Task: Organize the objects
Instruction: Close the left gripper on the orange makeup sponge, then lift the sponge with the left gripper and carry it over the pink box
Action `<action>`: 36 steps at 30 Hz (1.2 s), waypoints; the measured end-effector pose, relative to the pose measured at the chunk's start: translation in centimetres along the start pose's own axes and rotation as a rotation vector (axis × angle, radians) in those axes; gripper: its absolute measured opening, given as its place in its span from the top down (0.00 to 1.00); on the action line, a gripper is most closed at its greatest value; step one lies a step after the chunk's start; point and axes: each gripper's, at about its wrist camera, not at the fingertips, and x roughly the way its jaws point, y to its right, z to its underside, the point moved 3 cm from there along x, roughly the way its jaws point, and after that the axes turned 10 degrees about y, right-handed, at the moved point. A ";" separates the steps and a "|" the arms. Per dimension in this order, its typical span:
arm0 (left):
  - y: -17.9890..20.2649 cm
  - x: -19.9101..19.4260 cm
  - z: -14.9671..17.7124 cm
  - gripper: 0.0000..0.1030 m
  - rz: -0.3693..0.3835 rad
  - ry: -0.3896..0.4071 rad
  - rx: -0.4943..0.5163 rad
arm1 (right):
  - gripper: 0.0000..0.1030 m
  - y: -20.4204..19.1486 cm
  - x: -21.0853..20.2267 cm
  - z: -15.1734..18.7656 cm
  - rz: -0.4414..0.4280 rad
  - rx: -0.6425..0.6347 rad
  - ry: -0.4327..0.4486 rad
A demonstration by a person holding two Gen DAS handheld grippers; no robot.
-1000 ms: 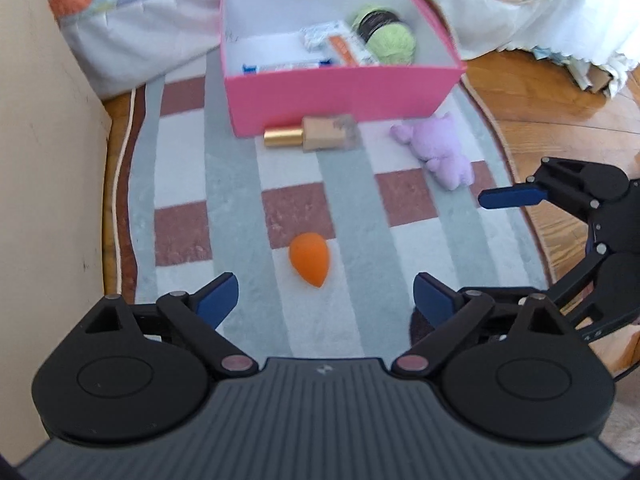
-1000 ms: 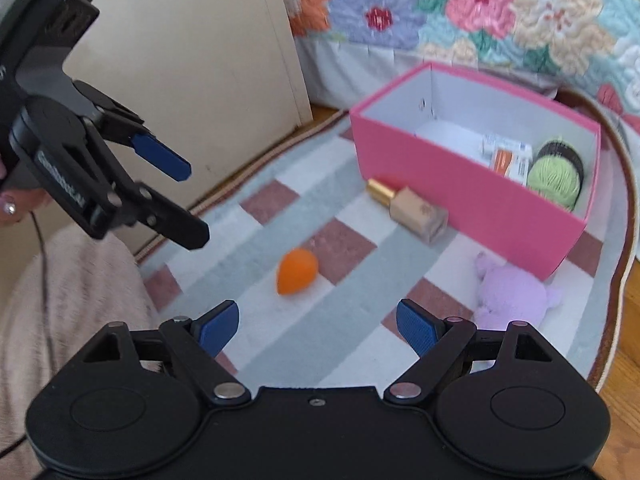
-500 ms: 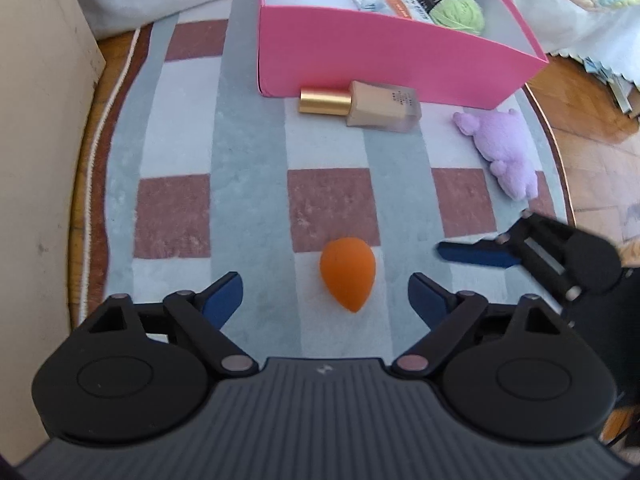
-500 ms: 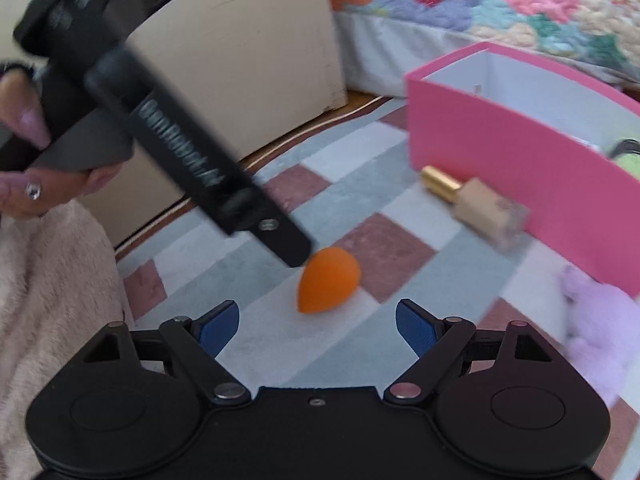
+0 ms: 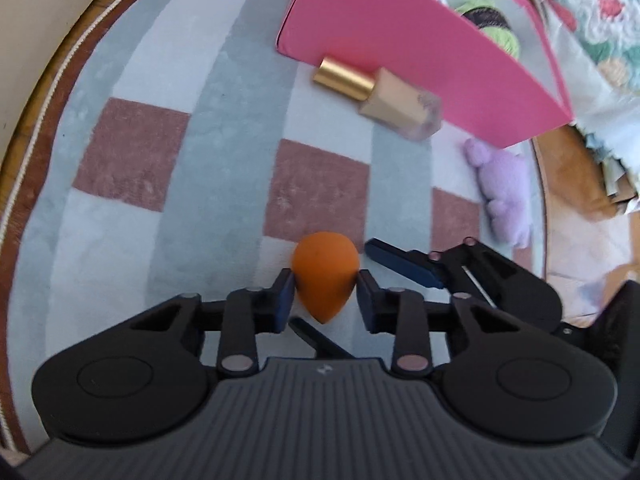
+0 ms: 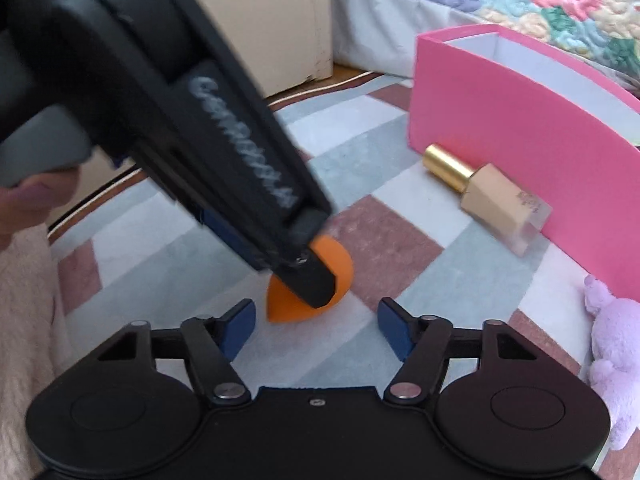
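From the left wrist, the left gripper (image 5: 325, 294) pinched the orange sponge (image 5: 325, 280) between both pads on the checked rug (image 5: 224, 168), its tip pointing back toward the camera. Beyond lay a foundation bottle (image 5: 380, 96) against the pink box (image 5: 420, 60).

From the right wrist, the right gripper (image 6: 316, 330) stood spread just behind the sponge, perhaps resting on the rug; a purple plush toy (image 6: 616, 352) lay at right.
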 end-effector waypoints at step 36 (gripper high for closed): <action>6.7 -9.0 5.0 0.72 0.180 0.319 0.194 | 0.58 -0.2 -12.2 -2.1 0.037 0.039 0.178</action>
